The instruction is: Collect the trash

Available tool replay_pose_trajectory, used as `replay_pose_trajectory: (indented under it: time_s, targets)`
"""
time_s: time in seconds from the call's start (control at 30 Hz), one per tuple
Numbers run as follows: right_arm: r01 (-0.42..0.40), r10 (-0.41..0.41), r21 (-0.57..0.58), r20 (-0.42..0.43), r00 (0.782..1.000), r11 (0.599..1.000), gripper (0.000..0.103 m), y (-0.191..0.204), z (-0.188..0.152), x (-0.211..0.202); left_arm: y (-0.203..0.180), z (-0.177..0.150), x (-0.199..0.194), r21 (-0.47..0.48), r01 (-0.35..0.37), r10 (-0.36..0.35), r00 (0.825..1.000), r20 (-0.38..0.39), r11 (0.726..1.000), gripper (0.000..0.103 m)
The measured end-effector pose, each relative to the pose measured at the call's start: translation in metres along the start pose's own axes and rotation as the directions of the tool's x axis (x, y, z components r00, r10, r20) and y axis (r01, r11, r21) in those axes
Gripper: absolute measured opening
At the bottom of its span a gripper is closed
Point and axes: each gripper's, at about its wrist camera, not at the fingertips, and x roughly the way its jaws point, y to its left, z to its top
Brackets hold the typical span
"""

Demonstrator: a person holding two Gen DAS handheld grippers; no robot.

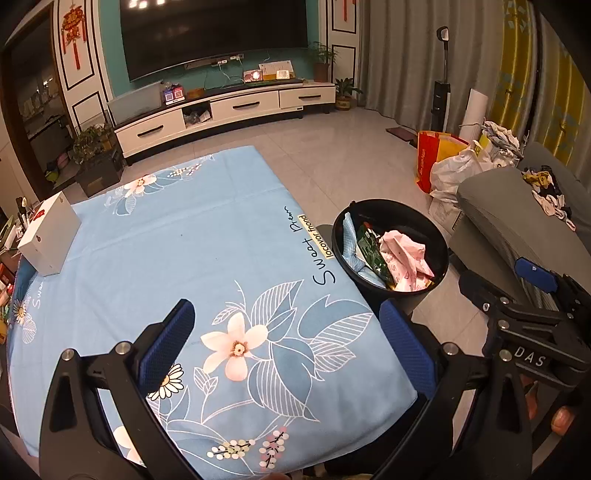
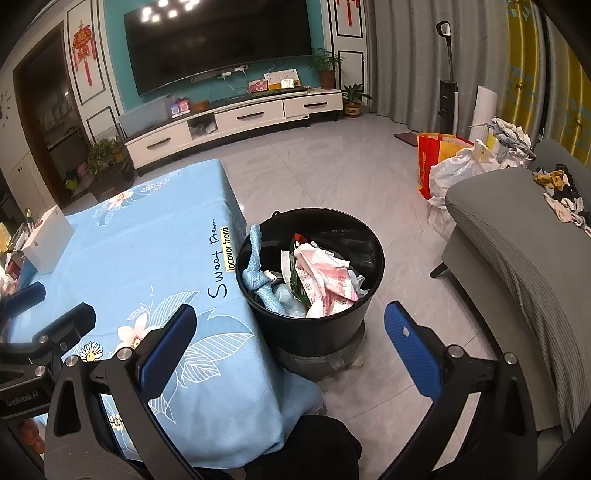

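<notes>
Lt-blue floral tablecloth (image 1: 184,229); blk bin (image 2: 314,325); pink-print wrapper (image 2: 325,280).

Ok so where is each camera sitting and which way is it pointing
Left wrist: on the left gripper, above the near end of the blue cloth, facing the TV wall; both open fingers show, and the right gripper at the right edge.
Right wrist: on the right gripper, over the cloth's right edge, facing the bin; open fingers and the left gripper show.
Shared: cloth, bin, white box, TV, sofa.
</notes>
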Motion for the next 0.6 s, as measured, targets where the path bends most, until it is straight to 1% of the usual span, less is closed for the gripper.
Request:
replay_pose_trajectory:
  time_s: [0.6]
  targets:
    - [-0.003,0.003,-0.003,0.004,1.000,1.000,0.100,0.0000,-0.0007,0.0005,-0.0011,-0.0016,-0.0015,0.001,-0.006,0.006,1.000,0.006,1.000,0.100]
